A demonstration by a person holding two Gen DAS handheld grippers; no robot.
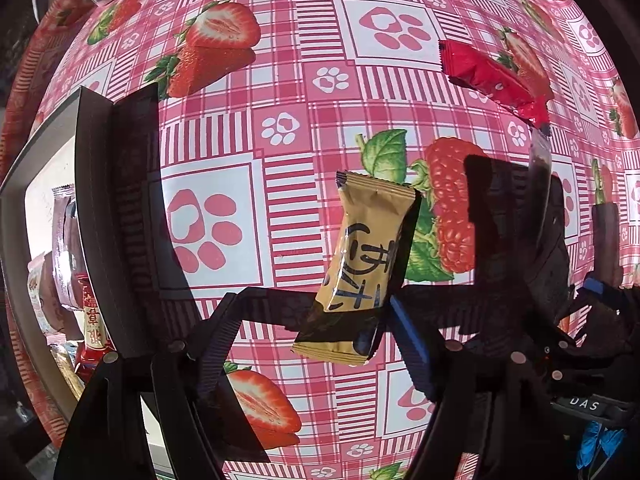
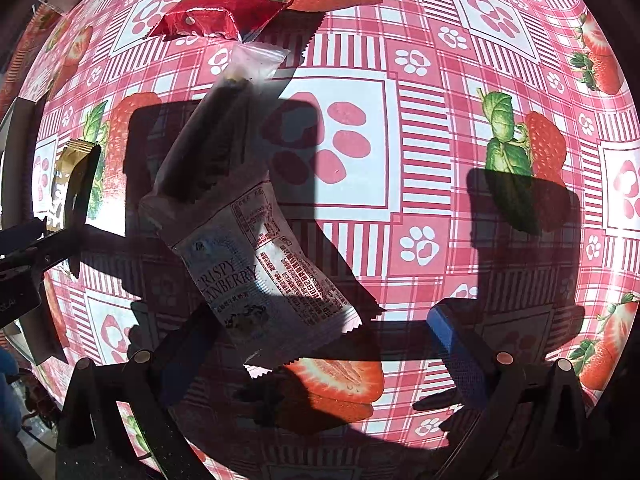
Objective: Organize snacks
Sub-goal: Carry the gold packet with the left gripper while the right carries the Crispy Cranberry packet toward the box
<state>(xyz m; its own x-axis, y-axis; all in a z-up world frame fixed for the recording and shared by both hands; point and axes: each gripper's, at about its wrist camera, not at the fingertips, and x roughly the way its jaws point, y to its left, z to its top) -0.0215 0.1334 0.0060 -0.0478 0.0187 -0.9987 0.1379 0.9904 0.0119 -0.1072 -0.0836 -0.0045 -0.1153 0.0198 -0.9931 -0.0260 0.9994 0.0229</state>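
Left gripper [image 1: 316,320]: jaws spread wide, released; the gold snack packet [image 1: 366,256] lies between the fingers, its lower end in shadow. Whether either finger touches it cannot be told. Black characters printed on the gold wrapper.

Right gripper [image 2: 320,332]: also spread wide, nothing clamped. The white cranberry packet [image 2: 272,276] lies slanted between its fingers, nearer the left finger, lettering "CRISPY ...ANBERRY" legible. A clear-wrapped dark stick snack [image 2: 216,128] lies just beyond it, lower end overlapping the white packet's top edge.

Red packet [image 2: 216,16] sits farther out on the tablecloth [image 2: 440,80], close beside the clear wrapper's sealed tip; in the left view the red packet [image 1: 492,76] is toward the upper right of the cloth.

Cloth: pink-and-white check with strawberries and paw prints, strong sun, hard shadows.

Grey-rimmed box [image 1: 86,208] stands at the cloth's left edge in the left view, already holding several wrapped snacks, including a red-and-gold one. Gold packet also shows at the left border of the right view, beside the other gripper.
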